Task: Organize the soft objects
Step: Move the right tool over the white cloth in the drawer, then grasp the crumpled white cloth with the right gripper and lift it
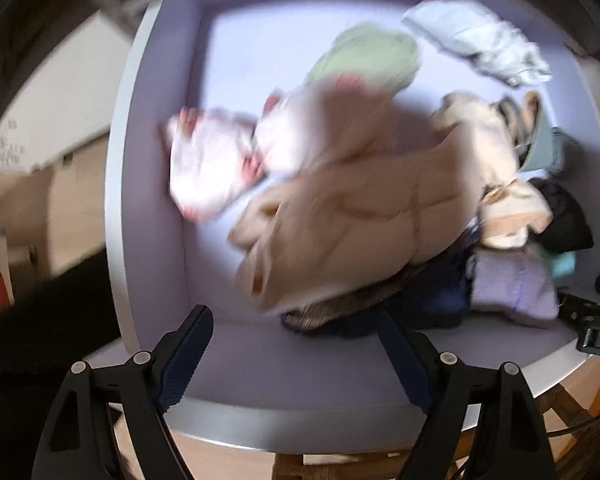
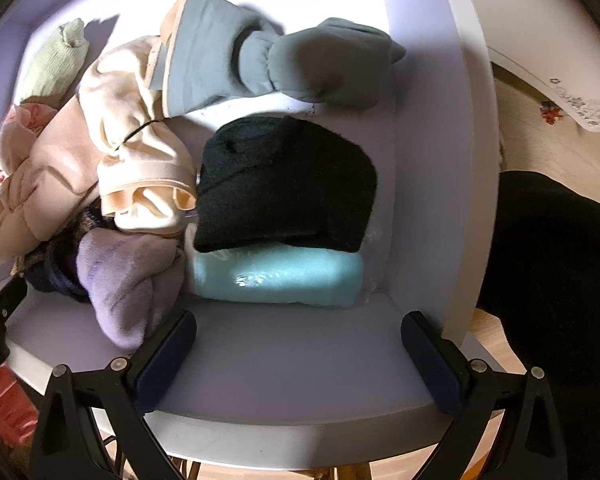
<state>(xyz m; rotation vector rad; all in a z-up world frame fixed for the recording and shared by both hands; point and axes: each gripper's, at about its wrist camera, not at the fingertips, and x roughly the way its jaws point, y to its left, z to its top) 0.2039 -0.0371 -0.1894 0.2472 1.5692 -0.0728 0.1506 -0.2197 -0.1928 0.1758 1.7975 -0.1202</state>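
A lavender tray [image 1: 148, 216] with a white rim holds a heap of soft things. In the blurred left wrist view, a beige padded garment [image 1: 340, 216] lies in the middle. A white and pink cloth [image 1: 208, 160] sits to its left and a green knit [image 1: 364, 56] behind it. My left gripper [image 1: 294, 316] hangs open over the tray's near side, nothing between its fingers. In the right wrist view a black knit hat [image 2: 288, 184] rests on a turquoise wrapped bundle [image 2: 280, 276]. My right gripper [image 2: 299, 317] stands open just in front of the bundle, empty.
Grey mittens [image 2: 328, 64], a cream cloth [image 2: 140, 168], a lavender sock [image 2: 128, 276] and a white cloth [image 1: 476, 40] also lie in the tray [image 2: 300, 360]. A person's dark clothing [image 2: 560, 280] is at the right. Printed paper [image 2: 580, 108] lies on the wooden floor.
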